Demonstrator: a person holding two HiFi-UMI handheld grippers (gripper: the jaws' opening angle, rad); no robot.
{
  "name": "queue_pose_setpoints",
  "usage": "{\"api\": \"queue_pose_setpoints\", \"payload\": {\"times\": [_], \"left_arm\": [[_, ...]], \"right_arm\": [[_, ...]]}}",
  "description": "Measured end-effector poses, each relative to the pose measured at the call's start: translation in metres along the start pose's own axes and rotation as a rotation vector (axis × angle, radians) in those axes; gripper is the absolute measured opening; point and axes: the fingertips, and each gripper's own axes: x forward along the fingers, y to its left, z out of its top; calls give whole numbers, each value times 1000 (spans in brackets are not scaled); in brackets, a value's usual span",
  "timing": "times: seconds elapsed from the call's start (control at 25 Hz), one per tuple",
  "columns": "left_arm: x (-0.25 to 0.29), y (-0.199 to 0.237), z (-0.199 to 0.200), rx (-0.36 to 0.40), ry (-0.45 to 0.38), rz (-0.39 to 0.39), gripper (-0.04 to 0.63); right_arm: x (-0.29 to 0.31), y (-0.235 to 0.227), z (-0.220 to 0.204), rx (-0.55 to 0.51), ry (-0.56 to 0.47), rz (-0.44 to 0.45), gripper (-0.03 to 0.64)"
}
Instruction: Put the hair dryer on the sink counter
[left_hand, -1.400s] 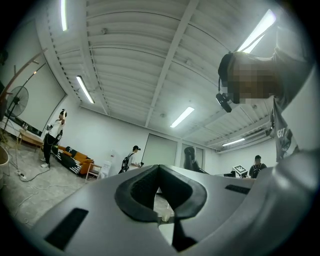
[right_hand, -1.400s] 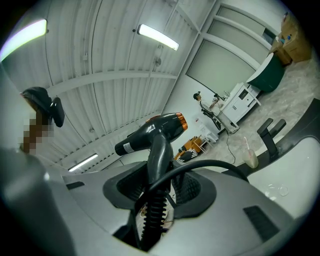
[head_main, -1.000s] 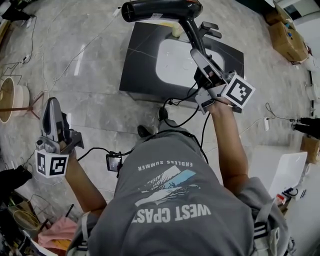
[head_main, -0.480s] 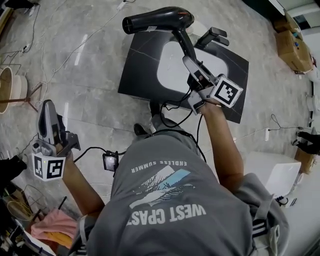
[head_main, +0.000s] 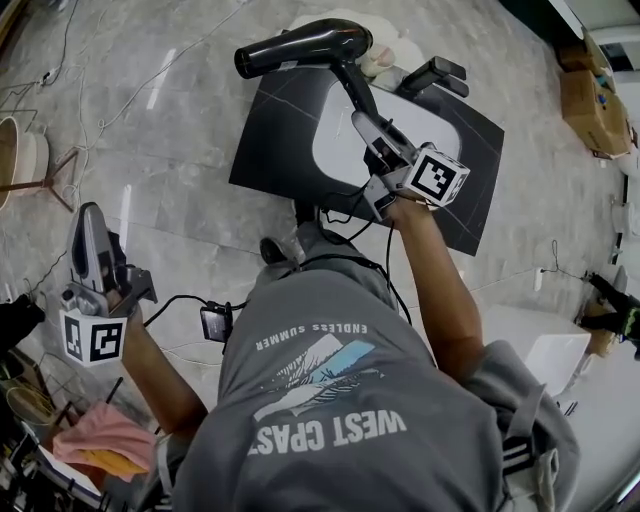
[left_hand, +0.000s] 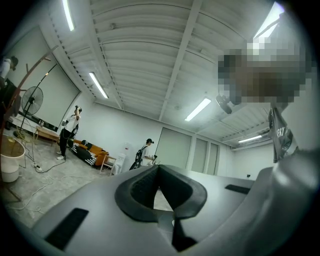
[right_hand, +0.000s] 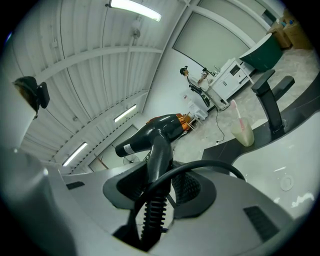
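The right tool (head_main: 360, 115), clamped on the handle of a black hair dryer (head_main: 300, 48), holds it above the dark sink surface (head_main: 268, 135), nozzle toward 9 o'clock. It is best lowered flat onto bare surface at 9 o'clock of the basin (head_main: 340, 150), then released. The left tool (head_main: 90, 235) is closed and empty.

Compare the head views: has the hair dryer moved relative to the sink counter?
Yes. The hair dryer has come down closer to the sink counter's far edge.
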Motion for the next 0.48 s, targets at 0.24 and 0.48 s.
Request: {"api": "queue_pose_setpoints", "payload": {"times": [0.24, 0.48], "left_arm": [[3, 5, -12, -9, 19, 32, 15], [3, 11, -22, -19, 44, 65, 15]], "right_arm": [[18, -27, -15, 18, 43, -10, 167], [35, -49, -31, 24, 87, -8, 167]]}}
